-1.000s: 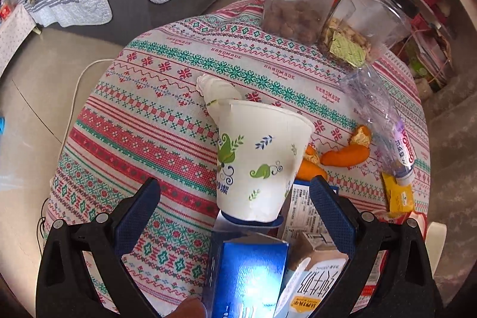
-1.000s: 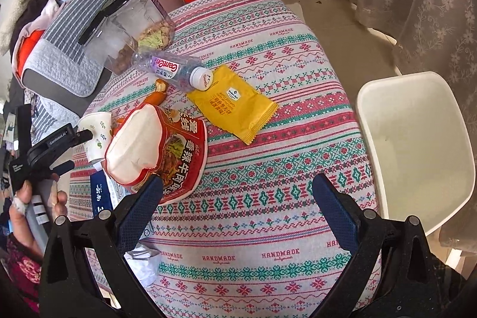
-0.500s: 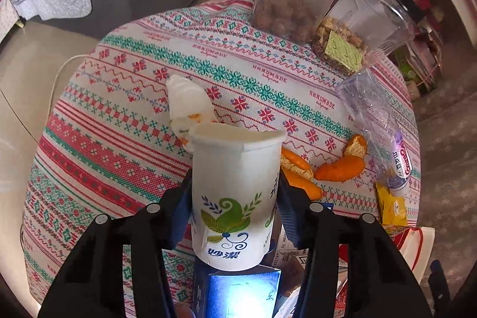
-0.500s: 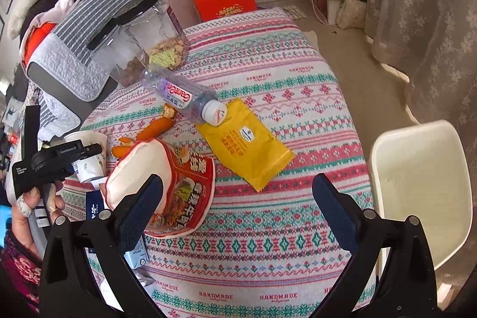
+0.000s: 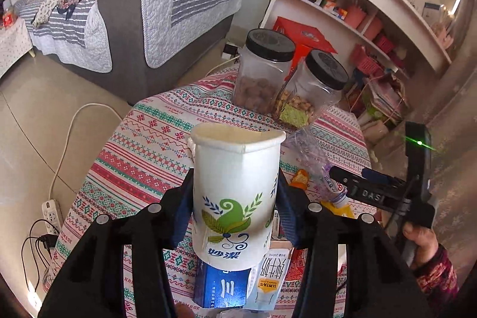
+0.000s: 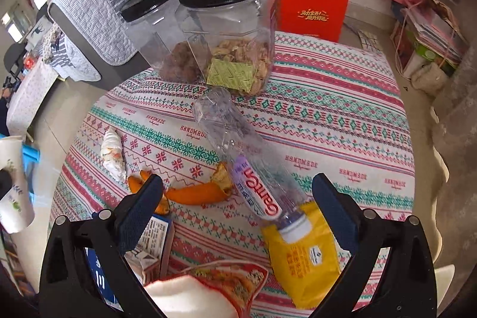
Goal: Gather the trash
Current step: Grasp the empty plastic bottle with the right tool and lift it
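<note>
A white paper cup (image 5: pixel 235 189) with a green leaf print hangs above the table, and my left gripper (image 5: pixel 235 187) is shut on its sides. The same cup (image 6: pixel 12 184) shows at the left edge of the right wrist view. My right gripper (image 6: pixel 237 184) is open over a clear plastic bottle (image 6: pixel 247 157) that lies flat, with orange peel (image 6: pixel 196 194) beside it. Near its fingers lie a yellow packet (image 6: pixel 304 258), a red noodle bowl (image 6: pixel 208 288) and a crumpled tissue (image 6: pixel 113 154). Under the cup are a blue box (image 5: pixel 220 288) and a small carton (image 5: pixel 271 273).
Two black-lidded jars (image 6: pixel 226 29) of snacks stand at the table's far side. Beyond it are a grey sofa (image 5: pixel 134 20), a red box (image 6: pixel 310 2) and shelves (image 5: pixel 357 5). A power strip (image 5: pixel 52 213) lies on the floor at the left. A white bin's rim (image 6: pixel 444 273) shows at the lower right.
My left gripper closed on the paper cup and lifted it off the table. My right gripper rolled and swept across the table from the bin side to above the bottle and peel.
</note>
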